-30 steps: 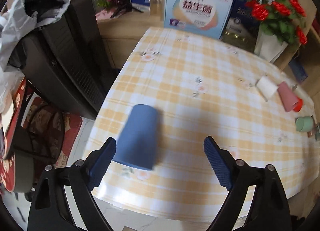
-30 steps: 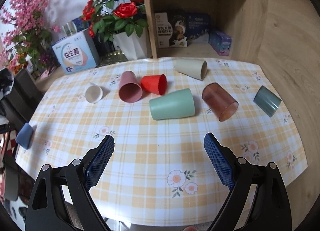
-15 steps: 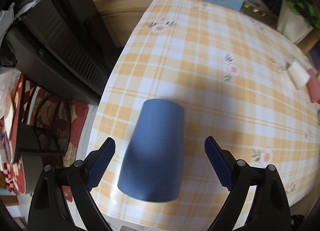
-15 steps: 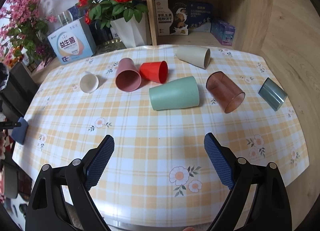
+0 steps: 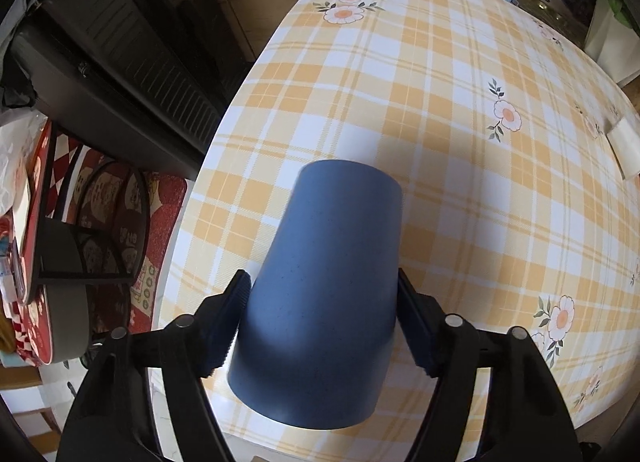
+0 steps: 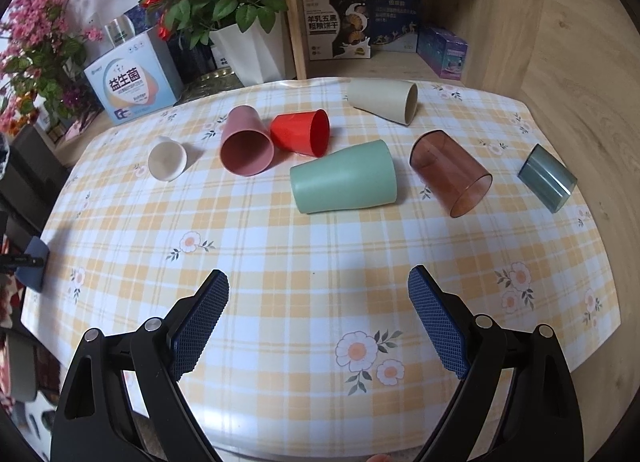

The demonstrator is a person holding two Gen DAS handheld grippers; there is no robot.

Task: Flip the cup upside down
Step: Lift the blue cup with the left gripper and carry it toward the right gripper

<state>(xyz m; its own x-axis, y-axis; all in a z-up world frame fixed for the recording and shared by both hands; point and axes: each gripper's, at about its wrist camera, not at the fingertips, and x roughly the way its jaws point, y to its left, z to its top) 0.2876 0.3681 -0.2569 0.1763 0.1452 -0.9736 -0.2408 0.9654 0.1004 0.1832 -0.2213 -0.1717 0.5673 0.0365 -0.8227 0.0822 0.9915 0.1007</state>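
The blue cup (image 5: 320,294) lies on its side near the table (image 5: 460,149) edge in the lower middle of the left wrist view, directly between the jaws of the left gripper (image 5: 320,322). Its long axis runs away from the camera, in line with the fingers: the wide mouth end sits low in the frame, nearest the gripper body, and the narrower closed base points toward the upper middle. The two dark pads sit against opposite flanks of the cup, just behind its mouth end, so the jaws look closed on it or at the very point of contact; I cannot tell how firm the pinch is. In the right wrist view the same cup shows only as a small blue shape at the far left edge, well apart from the right gripper (image 6: 318,326), whose jaws are spread wide over bare tablecloth. The left hand is plainly the nearer one, and the flip likely means lifting and tipping the base upward.
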